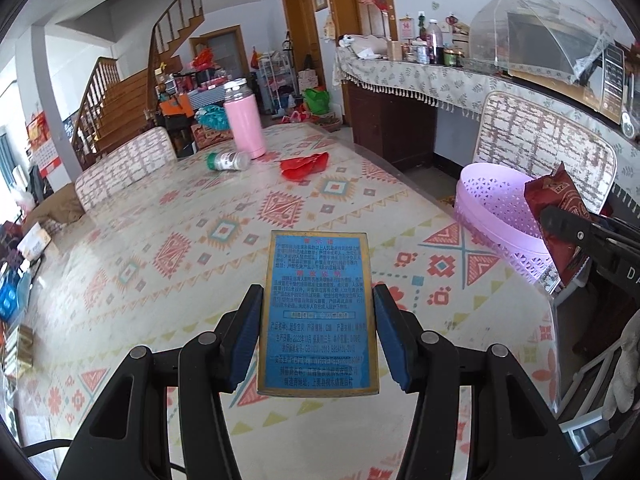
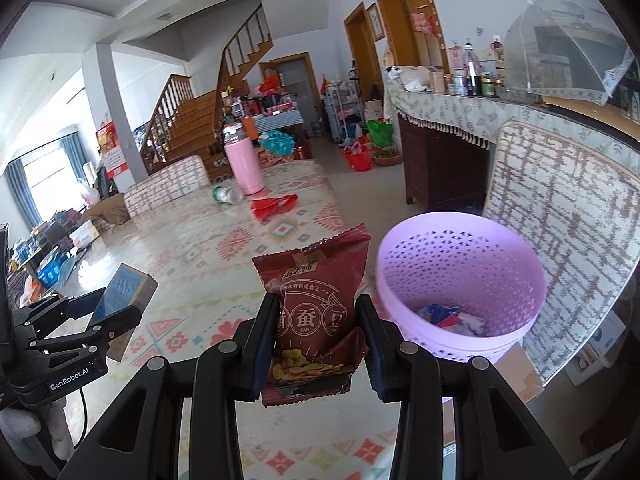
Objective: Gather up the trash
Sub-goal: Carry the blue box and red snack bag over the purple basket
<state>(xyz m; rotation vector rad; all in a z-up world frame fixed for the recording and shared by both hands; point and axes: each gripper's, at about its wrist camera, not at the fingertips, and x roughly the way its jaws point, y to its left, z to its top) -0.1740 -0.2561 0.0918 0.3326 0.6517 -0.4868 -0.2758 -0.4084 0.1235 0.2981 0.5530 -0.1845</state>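
Observation:
My left gripper [image 1: 316,336] is shut on a flat blue box [image 1: 318,312] with a gold border and printed text, held upright above the patterned table [image 1: 192,240]. My right gripper [image 2: 316,340] is shut on a dark red snack bag [image 2: 320,304], just left of the lilac perforated trash basket [image 2: 460,280]. The basket stands off the table's right edge and holds a few scraps at its bottom. In the right wrist view the left gripper [image 2: 116,312] with the blue box [image 2: 124,288] shows at the left. The snack bag [image 1: 560,216] shows beside the basket [image 1: 496,208] in the left wrist view.
Far down the table lie a red plastic wrapper [image 1: 304,164], a small bottle [image 1: 228,160] on its side and an upright pink thermos [image 1: 244,120]. Chairs with woven covers [image 2: 568,232] stand behind the basket and at the table's left side [image 1: 124,164]. A cluttered sideboard [image 1: 440,76] runs along the right wall.

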